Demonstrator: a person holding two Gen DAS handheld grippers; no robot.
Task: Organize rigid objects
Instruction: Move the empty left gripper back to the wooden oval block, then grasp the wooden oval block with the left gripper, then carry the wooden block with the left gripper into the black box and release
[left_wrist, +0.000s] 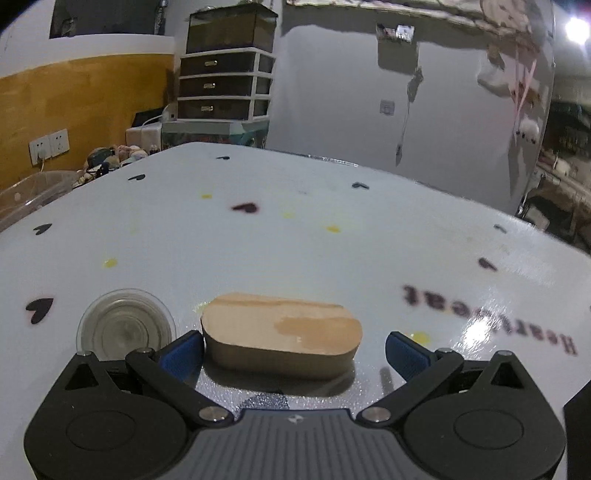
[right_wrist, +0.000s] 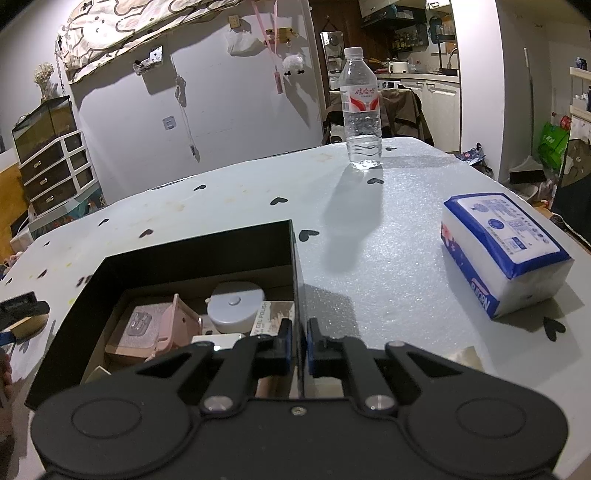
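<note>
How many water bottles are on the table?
1. The water bottle stands upright near the far edge of the table, beyond the black box. Others may be out of view.

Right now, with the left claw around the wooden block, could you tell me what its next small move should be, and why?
Probably close the left claw on the wooden block. Its blue fingers stand wide open on either side of the block, which lies flat on the table, not yet gripped. The right claw is shut on the wall of the black box, apparently steadying it for the block.
</note>
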